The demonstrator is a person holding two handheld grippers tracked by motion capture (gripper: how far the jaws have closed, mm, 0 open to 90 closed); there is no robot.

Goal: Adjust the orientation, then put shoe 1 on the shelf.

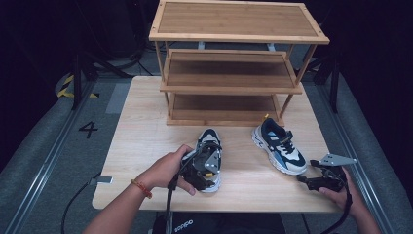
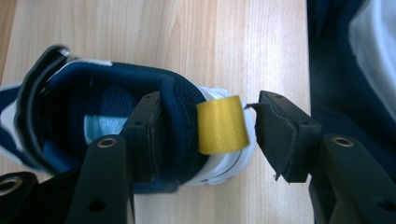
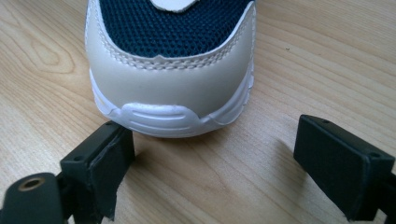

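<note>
The three-tier wooden shoe rack (image 1: 234, 73) at the back of the counter (image 1: 141, 131) holds nothing on any shelf. Your left tool (image 1: 204, 170) straddles the near sneaker's (image 1: 209, 146) padded heel collar, jaws apart; that soft rim and its yellow pull loop (image 2: 222, 123) should give, so grip firmly. Your right tool (image 1: 321, 181) sits open just before the other sneaker's (image 1: 280, 146) stiffer toe.

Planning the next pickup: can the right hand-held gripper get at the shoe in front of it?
Probably yes: the right hand-held gripper is open, facing the right shoe's toe, with bare table between.
</note>
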